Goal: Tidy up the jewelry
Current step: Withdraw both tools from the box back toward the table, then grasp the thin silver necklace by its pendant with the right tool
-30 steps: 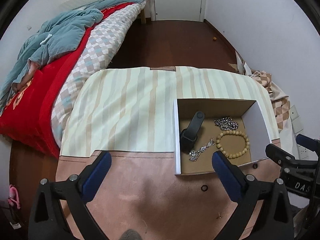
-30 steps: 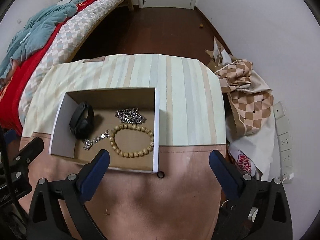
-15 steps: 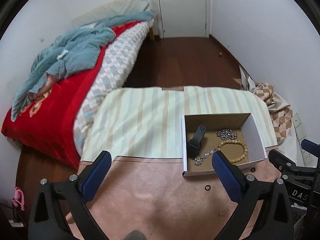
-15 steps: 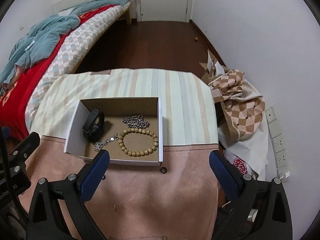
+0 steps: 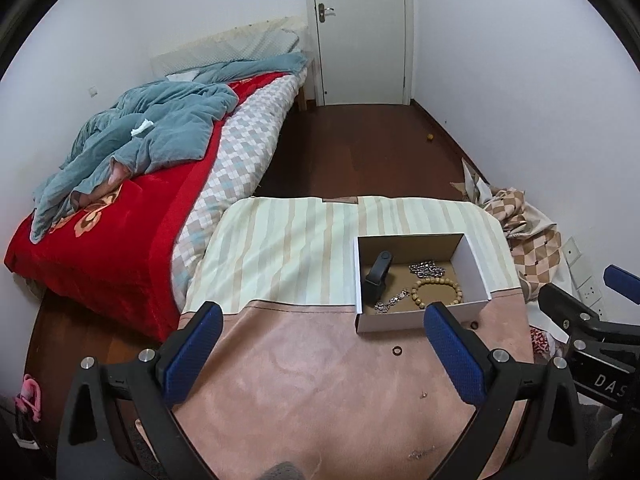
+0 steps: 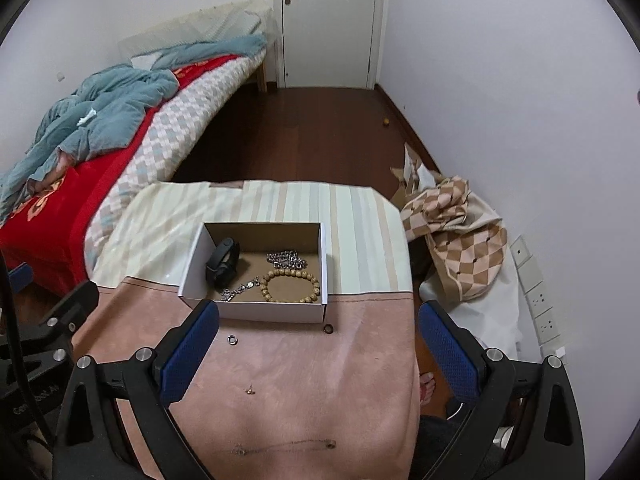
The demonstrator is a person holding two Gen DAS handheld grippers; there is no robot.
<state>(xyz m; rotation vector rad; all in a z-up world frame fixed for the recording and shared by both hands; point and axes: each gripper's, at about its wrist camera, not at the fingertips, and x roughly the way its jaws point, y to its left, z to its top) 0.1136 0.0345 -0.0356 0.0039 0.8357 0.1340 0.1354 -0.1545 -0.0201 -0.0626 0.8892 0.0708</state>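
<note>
**Box half filled, small bits left out**

Box (image 6: 256,312) on the table (image 6: 300,392) holds beads (image 6: 290,286), chains, band. Rings (image 6: 328,328), stud (image 6: 249,391) and thin chain (image 6: 280,446) lie outside. Both grippers (image 6: 318,354) (image 5: 320,350) gape empty; next probably a careful ring pinch.

Holding the left black two-finger gripper with blue textured pads (image 5: 320,354) level and raised, jaws spread wide apart with nothing between them. Holding the right black two-finger gripper with blue textured pads (image 6: 318,354) alongside in the same pose, fingers (image 6: 188,350) parted wide and gripping nothing. Showing part of the right gripper at the right edge of the left wrist view (image 5: 580,320), and part of the left at the left edge of the right wrist view (image 6: 52,320).
</note>
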